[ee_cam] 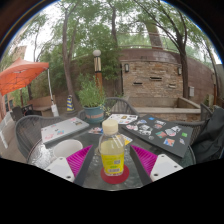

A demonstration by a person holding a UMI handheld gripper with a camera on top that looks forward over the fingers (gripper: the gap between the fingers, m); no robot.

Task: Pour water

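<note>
Round glass-top patio table [60, 152] held scattered cards and papers [160, 131], plus clear plastic bottle with yellow label [112, 150] on red coaster [115, 177], white bowl [66, 148], potted green plant [91, 100].

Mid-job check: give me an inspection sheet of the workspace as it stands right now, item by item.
Surface: glass-topped patio table, outdoors.
Job's things: clear bottle with yellow label and red cap, upright on the table, standing between the fingers.
Receiving vessel: a white bowl-like thing lies beyond the left finger; cannot tell if it is for the pour.
Clutter: papers or magazines and scattered cards across the far side of the table.
Grippers: gripper open, pink pads at either side of the bottle, small gaps showing.
Cables: nothing seen.
Surroundings: potted plant, orange umbrella, stone wall, trees, metal chairs.
</note>
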